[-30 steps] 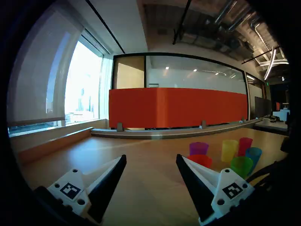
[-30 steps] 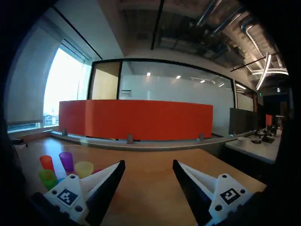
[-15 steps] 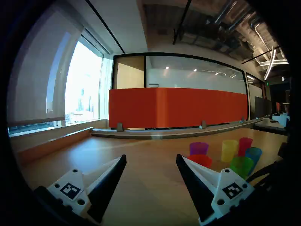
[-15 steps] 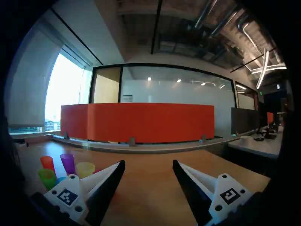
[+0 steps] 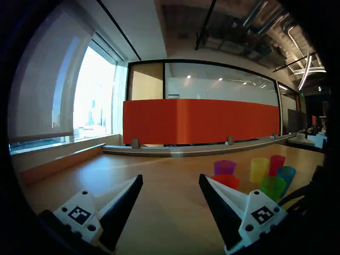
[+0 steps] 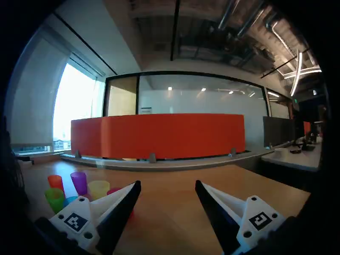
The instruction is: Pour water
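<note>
The left gripper (image 5: pixel 170 177) hovered wide open and empty above the light wooden tabletop (image 5: pixel 165 221), with a cluster of translucent coloured plastic cups (image 5: pixel 259 169) standing just past its right finger. The right gripper (image 6: pixel 167 183) gaped equally wide, holding nothing, the cups (image 6: pixel 79 182) beside its left finger.

Your right gripper (image 6: pixel 168 183) hovers over the wooden table (image 6: pixel 170 216), fingers spread wide with nothing between them. Near its left finger, coloured cups cluster: purple cup (image 6: pixel 79 182), yellow cup (image 6: pixel 98 188), green cup (image 6: pixel 54 199). An orange partition (image 6: pixel 157 136) spans the far edge.
</note>
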### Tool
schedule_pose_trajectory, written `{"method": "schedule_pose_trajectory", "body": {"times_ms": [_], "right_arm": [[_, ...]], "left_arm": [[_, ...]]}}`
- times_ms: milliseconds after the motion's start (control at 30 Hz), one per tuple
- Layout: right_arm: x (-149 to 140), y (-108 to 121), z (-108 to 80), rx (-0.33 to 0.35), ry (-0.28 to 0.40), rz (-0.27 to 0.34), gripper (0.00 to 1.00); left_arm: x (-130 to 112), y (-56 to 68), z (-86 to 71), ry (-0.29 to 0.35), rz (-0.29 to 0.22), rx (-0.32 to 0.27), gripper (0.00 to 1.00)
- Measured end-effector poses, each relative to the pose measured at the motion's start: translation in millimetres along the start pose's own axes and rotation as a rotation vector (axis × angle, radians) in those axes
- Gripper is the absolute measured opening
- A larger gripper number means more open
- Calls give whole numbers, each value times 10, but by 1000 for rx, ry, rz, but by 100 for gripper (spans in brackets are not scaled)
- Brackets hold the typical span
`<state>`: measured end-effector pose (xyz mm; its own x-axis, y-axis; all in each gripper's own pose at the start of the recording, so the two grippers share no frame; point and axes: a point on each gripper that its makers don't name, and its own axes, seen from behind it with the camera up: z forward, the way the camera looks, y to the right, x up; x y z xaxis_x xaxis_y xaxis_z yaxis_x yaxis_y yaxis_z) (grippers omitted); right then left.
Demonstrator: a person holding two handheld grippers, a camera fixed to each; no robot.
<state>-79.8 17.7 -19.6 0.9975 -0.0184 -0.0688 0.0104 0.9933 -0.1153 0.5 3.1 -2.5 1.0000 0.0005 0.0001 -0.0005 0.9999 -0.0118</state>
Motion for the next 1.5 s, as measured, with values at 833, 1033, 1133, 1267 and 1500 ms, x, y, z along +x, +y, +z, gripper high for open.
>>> {"method": "schedule_pose_trajectory", "body": {"times_ms": [833, 1033, 1133, 1267, 1500], "right_arm": [[-157, -76, 44, 13, -32, -13, 99], [-195, -53, 53, 12, -35, -11, 99], [-215, -43, 56, 10, -38, -14, 99], [-218, -47, 52, 12, -42, -19, 99], [-210, -46, 45, 12, -42, -20, 99]], "left_arm": [[-1, 5, 8, 0, 0, 0, 98], [-2, 7, 8, 0, 0, 0, 98], [-1, 9, 6, 0, 0, 0, 98], [0, 7, 3, 0, 0, 0, 98], [-1, 4, 5, 0, 0, 0, 98]]}}
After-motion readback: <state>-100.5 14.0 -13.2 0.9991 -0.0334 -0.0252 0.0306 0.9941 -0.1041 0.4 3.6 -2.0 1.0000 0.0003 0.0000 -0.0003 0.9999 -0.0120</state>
